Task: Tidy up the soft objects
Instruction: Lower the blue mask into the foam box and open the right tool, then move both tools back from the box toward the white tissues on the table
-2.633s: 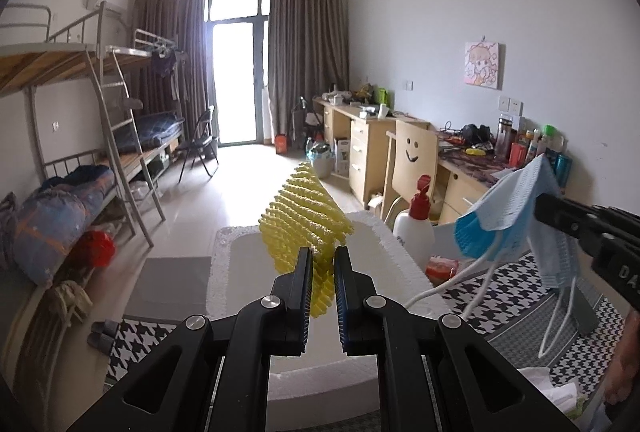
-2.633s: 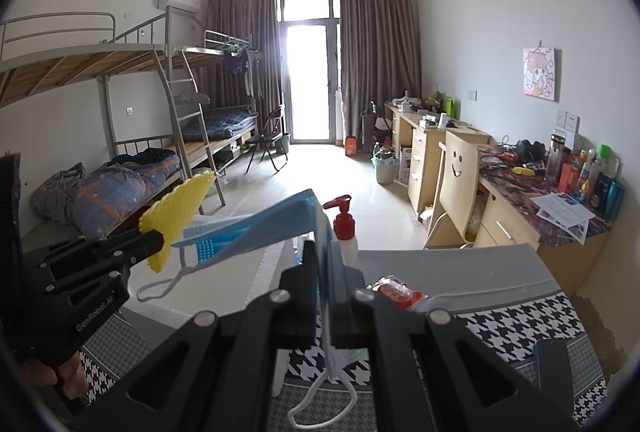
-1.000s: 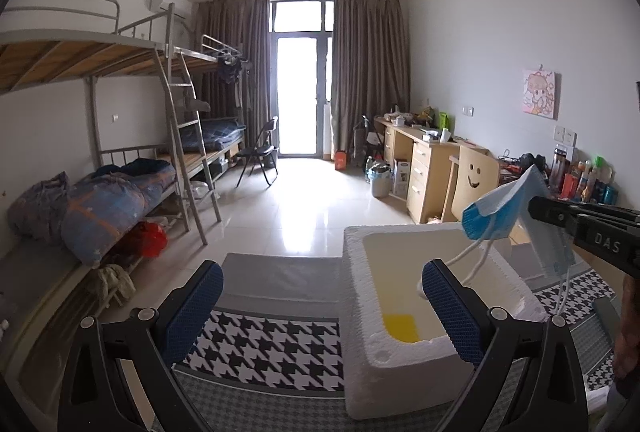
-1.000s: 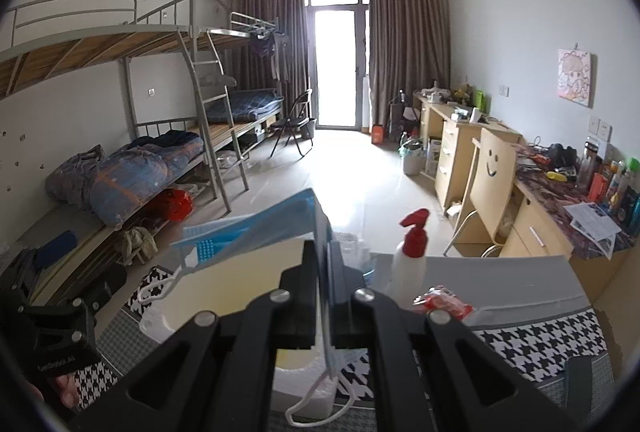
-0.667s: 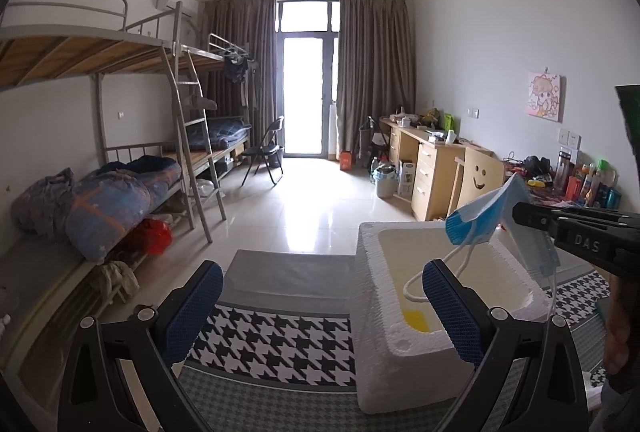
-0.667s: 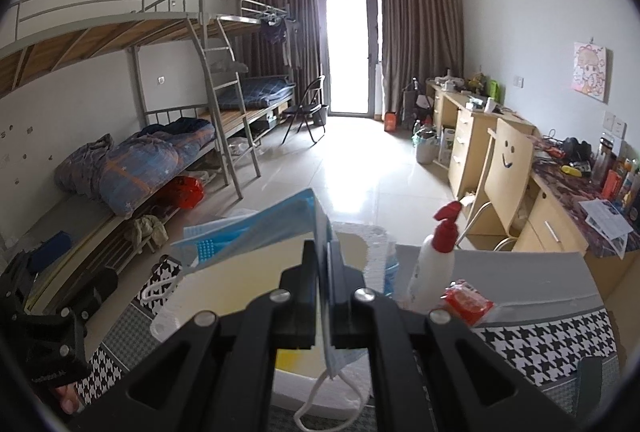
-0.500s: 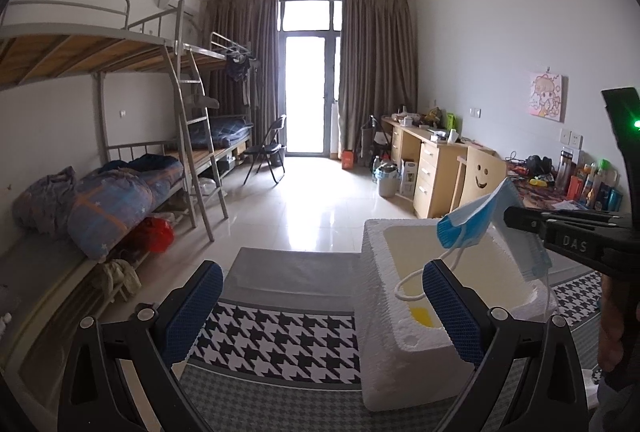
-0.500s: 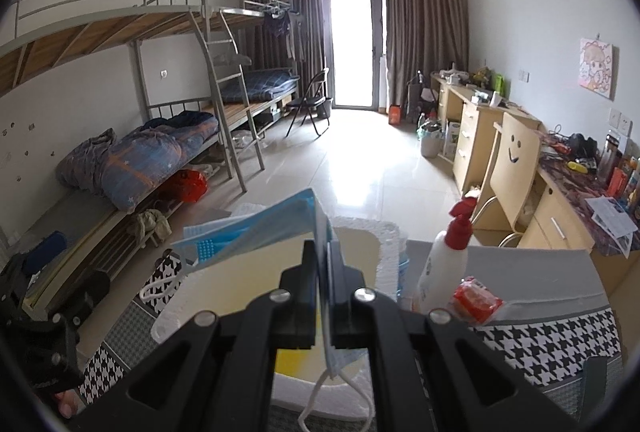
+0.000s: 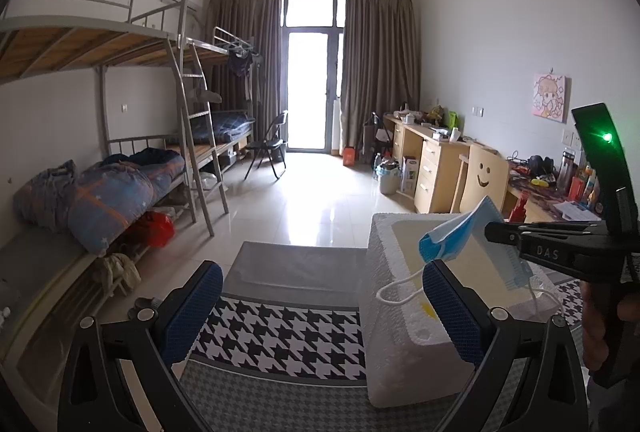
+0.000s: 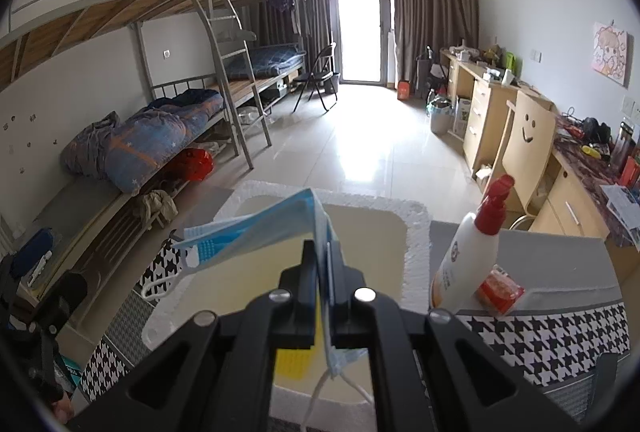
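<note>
My right gripper (image 10: 320, 252) is shut on a blue face mask (image 10: 256, 232) and holds it over the white foam box (image 10: 416, 232). The mask (image 9: 448, 240) and that gripper (image 9: 490, 230) also show at the right of the left wrist view, above the box (image 9: 384, 312). A yellow sponge (image 10: 296, 362) lies on the box floor; a corner of it (image 9: 427, 309) shows in the left wrist view. My left gripper (image 9: 320, 308) is open and empty, to the left of the box, over the houndstooth cloth (image 9: 288, 336).
A white pump bottle with a red top (image 10: 468, 252) and a red packet (image 10: 500, 290) stand right of the box on the grey table (image 10: 560, 260). Bunk beds (image 9: 100, 172) line the left wall, desks (image 9: 432, 160) the right.
My left gripper let the yellow sponge go into the box, opened wide and drew back to the left. My right gripper carried the mask over the box opening.
</note>
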Action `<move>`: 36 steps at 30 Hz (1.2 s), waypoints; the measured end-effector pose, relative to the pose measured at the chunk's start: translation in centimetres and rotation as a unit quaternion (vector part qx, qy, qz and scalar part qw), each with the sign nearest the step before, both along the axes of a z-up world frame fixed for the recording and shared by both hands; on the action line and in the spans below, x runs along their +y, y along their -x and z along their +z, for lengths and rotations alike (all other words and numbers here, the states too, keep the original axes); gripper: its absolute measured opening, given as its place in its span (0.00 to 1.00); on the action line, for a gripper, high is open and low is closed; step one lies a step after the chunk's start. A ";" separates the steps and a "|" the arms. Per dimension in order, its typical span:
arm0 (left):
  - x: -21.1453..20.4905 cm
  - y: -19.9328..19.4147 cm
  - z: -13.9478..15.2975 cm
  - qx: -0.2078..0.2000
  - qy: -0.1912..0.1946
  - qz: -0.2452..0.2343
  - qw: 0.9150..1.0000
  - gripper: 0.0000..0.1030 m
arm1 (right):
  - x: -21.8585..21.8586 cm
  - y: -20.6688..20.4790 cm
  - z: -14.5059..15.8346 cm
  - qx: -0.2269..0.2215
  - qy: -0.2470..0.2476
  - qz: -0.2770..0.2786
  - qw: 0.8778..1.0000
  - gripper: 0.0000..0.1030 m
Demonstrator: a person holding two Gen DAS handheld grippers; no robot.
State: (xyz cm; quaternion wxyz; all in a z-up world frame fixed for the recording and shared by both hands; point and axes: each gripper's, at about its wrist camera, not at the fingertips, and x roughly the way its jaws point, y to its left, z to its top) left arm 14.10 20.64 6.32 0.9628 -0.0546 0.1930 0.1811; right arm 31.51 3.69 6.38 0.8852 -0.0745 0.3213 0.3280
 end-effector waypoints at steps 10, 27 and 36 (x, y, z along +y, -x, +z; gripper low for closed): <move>0.1 0.1 -0.2 0.003 0.004 -0.002 1.000 0.98 | 0.9 -0.4 -0.8 0.013 0.015 0.008 1.000 0.41; -1.2 0.2 -0.1 -0.004 -0.001 -0.017 1.000 0.98 | -2.4 1.8 1.3 -0.045 -0.026 -0.009 0.999 0.89; -2.9 0.8 0.5 -0.011 -0.009 -0.029 0.999 0.98 | -4.0 3.1 2.1 -0.062 -0.036 -0.013 0.997 0.89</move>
